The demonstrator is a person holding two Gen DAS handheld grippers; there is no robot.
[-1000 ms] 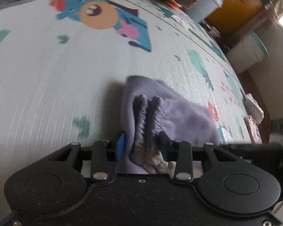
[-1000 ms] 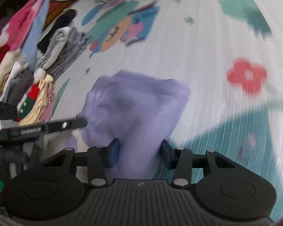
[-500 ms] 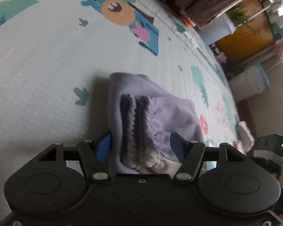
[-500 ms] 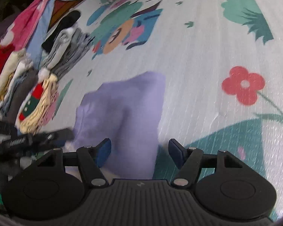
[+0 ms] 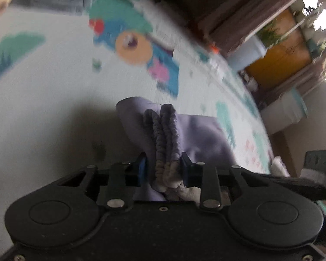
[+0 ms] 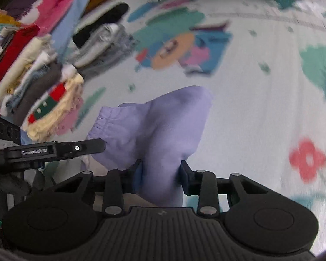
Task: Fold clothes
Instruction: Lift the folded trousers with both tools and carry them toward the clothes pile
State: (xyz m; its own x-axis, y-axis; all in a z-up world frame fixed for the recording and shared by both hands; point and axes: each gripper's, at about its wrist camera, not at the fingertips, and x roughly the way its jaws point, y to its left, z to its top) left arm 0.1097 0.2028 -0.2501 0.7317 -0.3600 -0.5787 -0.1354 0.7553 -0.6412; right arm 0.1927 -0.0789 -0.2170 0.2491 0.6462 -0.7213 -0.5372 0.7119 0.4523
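A folded lilac garment [image 5: 193,134] with a gathered elastic waistband [image 5: 165,139] hangs above the patterned play mat [image 5: 43,91]. My left gripper [image 5: 164,166] is closing, and its pads press on the bunched waistband end. In the right wrist view the same lilac garment [image 6: 163,126] sits between the pads of my right gripper [image 6: 160,171], which is closing on a fold of the cloth. The left gripper's black body [image 6: 52,150] shows at the left, beside the garment's waistband.
A heap of folded and loose clothes [image 6: 39,69] lies at the left of the mat [image 6: 260,100]. White bins [image 5: 284,111], an orange cabinet [image 5: 278,63] and dark furniture stand beyond the mat's far edge.
Both grippers opened wide around the garment half a second ago, then closed on it again. Both rose, and the garment now hangs lifted off the mat.
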